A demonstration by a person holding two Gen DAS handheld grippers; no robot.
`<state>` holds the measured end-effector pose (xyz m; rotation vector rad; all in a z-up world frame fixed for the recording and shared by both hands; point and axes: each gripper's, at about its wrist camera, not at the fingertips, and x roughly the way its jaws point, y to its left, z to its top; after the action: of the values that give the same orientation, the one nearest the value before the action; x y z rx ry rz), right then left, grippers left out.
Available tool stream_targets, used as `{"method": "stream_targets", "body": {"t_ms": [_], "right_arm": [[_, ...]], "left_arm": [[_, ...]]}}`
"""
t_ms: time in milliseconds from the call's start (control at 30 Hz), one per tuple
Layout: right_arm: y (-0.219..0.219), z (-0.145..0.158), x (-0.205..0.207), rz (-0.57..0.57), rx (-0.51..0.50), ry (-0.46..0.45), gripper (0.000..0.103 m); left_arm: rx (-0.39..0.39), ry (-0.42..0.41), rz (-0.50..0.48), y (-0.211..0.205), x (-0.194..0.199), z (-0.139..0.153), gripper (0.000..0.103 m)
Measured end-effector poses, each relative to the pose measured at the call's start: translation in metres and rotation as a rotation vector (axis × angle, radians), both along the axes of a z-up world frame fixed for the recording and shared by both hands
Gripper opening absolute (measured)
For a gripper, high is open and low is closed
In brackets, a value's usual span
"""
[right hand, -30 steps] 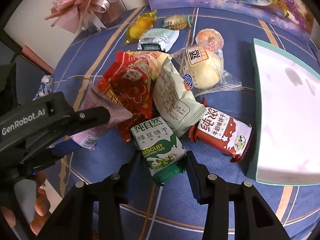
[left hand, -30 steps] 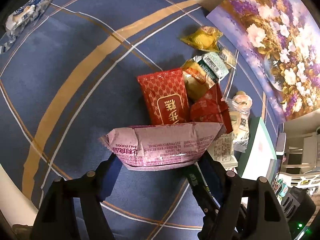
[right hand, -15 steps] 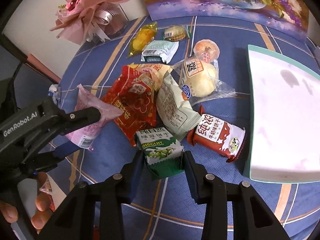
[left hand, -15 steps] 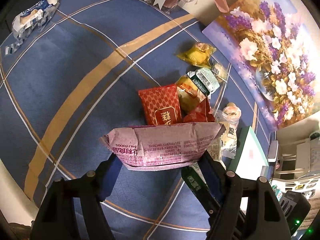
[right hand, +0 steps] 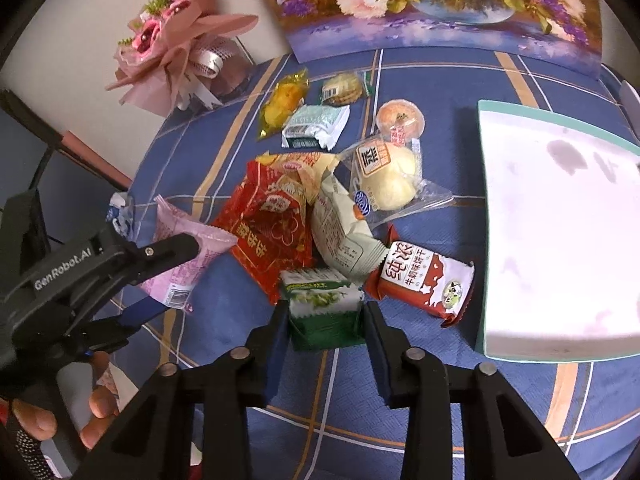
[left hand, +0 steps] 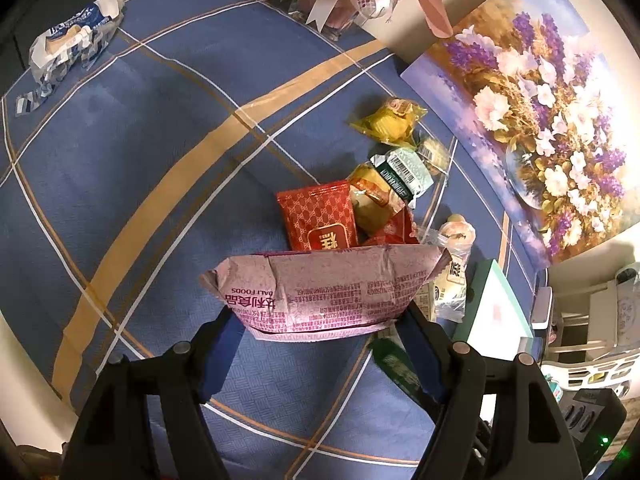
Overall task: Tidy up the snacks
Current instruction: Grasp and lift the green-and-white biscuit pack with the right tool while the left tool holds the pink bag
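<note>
My left gripper [left hand: 320,324] is shut on a pink snack packet [left hand: 324,288], held crosswise above the blue cloth; the same packet [right hand: 184,256] shows at the left of the right wrist view. My right gripper [right hand: 324,312] is shut on a green biscuit packet [right hand: 322,304], lifted just off the cloth. Behind it lies the snack pile: a red packet [right hand: 268,232], a cream packet [right hand: 340,232], a wrapped bun [right hand: 388,184], and a brown and white milk biscuit packet [right hand: 420,276]. A red patterned packet [left hand: 318,220] lies beyond the pink one.
A teal box with a white lid [right hand: 560,224] sits at the right. A flower painting [right hand: 432,4] leans at the back and a pink bouquet [right hand: 176,44] stands back left. A blue and white wrapper [left hand: 68,44] lies far left. Small snacks [right hand: 312,124] lie behind the pile.
My right gripper has risen with the green biscuit packet, which now hangs clear of the pile. The left gripper keeps the pink packet and has tilted slightly, so more of the far table shows.
</note>
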<state>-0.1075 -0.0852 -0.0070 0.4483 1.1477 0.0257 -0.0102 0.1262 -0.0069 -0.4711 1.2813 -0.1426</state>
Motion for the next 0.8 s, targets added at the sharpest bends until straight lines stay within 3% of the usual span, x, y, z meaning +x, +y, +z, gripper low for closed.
{"method": "stream_targets", "body": {"t_ms": [100, 400, 667, 800], "right_arm": [[-0.001, 0.001, -0.001, 0.007, -0.004, 0.003, 0.034], [0.009, -0.017, 0.004, 0.049, -0.045, 0.075, 0.034], [0.022, -0.046, 0.011, 0.1, -0.093, 0.172, 0.035], [0.028, -0.051, 0.011, 0.123, -0.101, 0.189, 0.043]], "left_arm": [[0.0, -0.006, -0.003, -0.002, 0.0, 0.002, 0.077], [0.011, 0.011, -0.006, -0.003, 0.002, -0.003, 0.077], [0.021, 0.112, 0.008, 0.0, 0.004, -0.028, 0.077], [0.016, 0.145, 0.018, 0.001, 0.004, -0.036, 0.077]]}}
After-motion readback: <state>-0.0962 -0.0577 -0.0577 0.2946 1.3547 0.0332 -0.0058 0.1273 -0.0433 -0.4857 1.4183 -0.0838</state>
